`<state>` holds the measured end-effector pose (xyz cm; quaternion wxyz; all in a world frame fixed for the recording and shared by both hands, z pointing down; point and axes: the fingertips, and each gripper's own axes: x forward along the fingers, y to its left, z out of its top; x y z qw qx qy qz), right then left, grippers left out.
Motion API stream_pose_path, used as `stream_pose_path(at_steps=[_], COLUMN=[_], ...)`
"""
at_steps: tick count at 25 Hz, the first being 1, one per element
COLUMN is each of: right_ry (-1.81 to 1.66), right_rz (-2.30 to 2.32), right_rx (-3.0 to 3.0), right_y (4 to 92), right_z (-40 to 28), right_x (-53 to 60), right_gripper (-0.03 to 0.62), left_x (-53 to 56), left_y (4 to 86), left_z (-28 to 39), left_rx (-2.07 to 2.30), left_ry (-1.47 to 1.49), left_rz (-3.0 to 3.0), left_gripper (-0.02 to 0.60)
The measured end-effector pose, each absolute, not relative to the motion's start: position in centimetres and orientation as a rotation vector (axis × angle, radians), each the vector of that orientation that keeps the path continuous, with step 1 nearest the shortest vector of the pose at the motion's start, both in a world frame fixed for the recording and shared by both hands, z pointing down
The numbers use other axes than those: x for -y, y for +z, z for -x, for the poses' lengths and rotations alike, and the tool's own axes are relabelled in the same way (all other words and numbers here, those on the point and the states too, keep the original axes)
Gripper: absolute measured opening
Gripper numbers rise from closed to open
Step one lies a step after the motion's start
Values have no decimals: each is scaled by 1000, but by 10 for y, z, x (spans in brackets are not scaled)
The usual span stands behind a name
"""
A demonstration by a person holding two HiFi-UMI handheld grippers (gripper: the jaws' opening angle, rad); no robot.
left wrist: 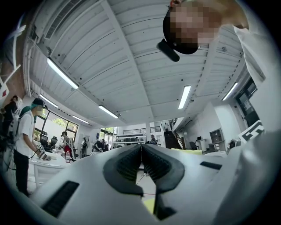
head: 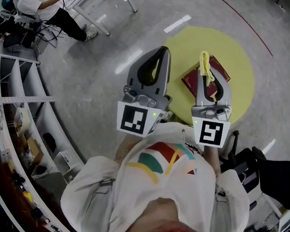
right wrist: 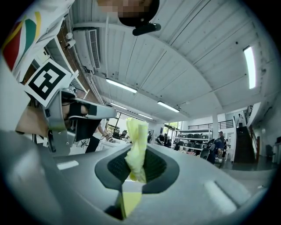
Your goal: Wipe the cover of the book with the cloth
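Note:
In the head view a dark red book (head: 221, 73) lies on a round yellow table (head: 242, 55) far below. My right gripper (head: 204, 56) is raised above it, jaws pointing up, shut on a yellow cloth (head: 205, 67). The right gripper view shows the cloth (right wrist: 137, 147) pinched between the pads and sticking up, with my right gripper (right wrist: 137, 165) aimed at the ceiling. My left gripper (head: 162, 50) is held up beside it, to the left, shut and holding nothing. In the left gripper view my left gripper (left wrist: 141, 154) has its ribbed pads pressed together.
White shelving (head: 18, 105) curves along the left. A seated person (head: 43, 9) is at the top left beside a white table frame (head: 97, 7). A dark object (head: 273, 175) sits at the lower right. Grey floor (head: 103, 81) surrounds the yellow table.

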<state>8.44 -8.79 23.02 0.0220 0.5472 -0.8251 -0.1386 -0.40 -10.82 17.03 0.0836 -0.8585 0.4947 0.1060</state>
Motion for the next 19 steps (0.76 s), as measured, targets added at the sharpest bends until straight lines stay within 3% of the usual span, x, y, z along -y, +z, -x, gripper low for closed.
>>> stream_pose_path(at_steps=[19], right_ry=[-425], right_rz=[-1744], right_rx=[2512], right_y=[228], right_z=[-93], right_x=[88], right_gripper=[29], left_x=[110], left_y=[173], left_z=[9], left_rx=[-1482], left_ry=[322], left_rz=[2590], left_gripper=[17])
